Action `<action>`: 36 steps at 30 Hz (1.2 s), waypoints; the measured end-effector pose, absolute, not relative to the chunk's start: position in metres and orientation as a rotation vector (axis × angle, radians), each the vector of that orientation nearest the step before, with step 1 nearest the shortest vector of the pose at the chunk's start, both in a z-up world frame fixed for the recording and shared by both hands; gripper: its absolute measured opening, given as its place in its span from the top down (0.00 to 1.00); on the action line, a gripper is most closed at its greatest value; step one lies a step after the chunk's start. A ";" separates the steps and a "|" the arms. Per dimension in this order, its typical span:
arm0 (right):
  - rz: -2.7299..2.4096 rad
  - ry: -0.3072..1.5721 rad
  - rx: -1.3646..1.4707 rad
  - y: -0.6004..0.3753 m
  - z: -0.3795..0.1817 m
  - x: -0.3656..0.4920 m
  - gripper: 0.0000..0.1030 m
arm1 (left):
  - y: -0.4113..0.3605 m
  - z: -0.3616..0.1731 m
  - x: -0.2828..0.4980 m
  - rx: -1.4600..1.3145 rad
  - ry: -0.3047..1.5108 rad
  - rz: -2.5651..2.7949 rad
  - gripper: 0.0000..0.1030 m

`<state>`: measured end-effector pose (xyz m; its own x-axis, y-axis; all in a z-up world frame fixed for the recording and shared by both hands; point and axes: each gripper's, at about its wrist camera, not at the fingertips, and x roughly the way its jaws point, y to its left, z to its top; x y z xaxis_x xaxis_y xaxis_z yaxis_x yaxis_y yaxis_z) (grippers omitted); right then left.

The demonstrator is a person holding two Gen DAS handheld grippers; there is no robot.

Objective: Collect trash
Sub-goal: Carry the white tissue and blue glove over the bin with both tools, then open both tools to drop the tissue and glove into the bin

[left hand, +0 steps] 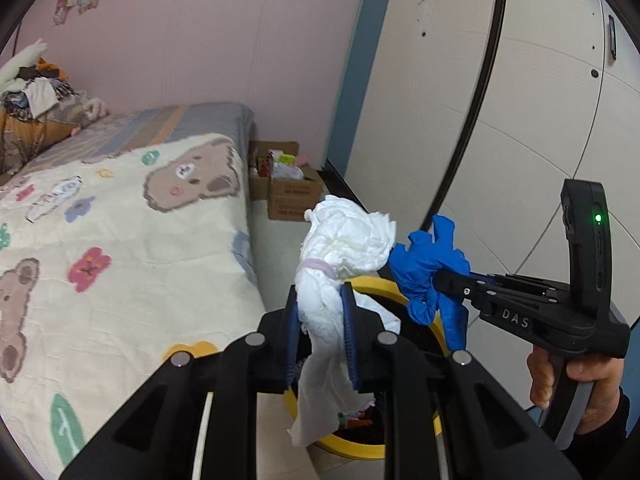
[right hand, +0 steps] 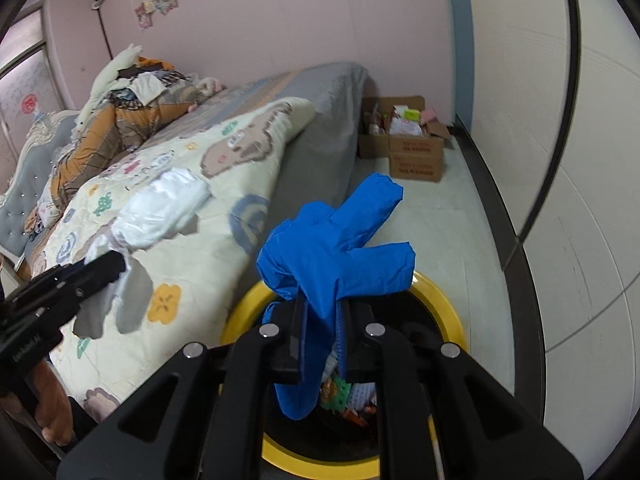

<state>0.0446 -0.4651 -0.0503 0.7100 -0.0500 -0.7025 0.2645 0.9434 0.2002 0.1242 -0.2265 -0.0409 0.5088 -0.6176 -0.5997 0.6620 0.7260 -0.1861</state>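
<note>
Both grippers are carrying trash over the round yellow-rimmed bin with a dark inside [right hand: 440,300], which sits low in the frame of each wrist view, so the step in hand looks like the drop-off. The left gripper [left hand: 323,320] is clamping its 2 jaws on a crumpled white tissue wad [left hand: 344,244], soft and papery, bulging above the fingers and trailing a limp tail below them; a pale pink band is circling its waist. The right gripper [right hand: 322,332] is pinching a crumpled blue rubber glove [right hand: 336,248], smooth and floppy, with stubby fingers sticking up and a loose flap hanging toward the bin's mouth. Coloured scraps are already lying inside the bin. The next move probably calls for centring each bundle over the opening and spreading the jaws so the light pieces fall inside rather than onto the pale floor [right hand: 440,216]. A quilted cream blanket with bear and flower prints [left hand: 120,248] is filling the left of the frame, and open brown cardboard boxes [right hand: 416,152] are standing at upper centre.
</note>
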 end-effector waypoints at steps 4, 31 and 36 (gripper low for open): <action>-0.186 0.795 0.308 -0.473 -0.063 0.044 0.89 | -0.237 -0.054 0.128 0.075 0.730 -0.781 0.82; 0.004 0.773 0.209 -0.391 -0.031 0.094 0.70 | -0.111 -0.025 0.127 -0.028 0.634 -0.568 0.59; 0.090 0.767 0.165 -0.334 -0.025 0.122 0.70 | -0.057 -0.025 0.126 -0.048 0.607 -0.452 0.50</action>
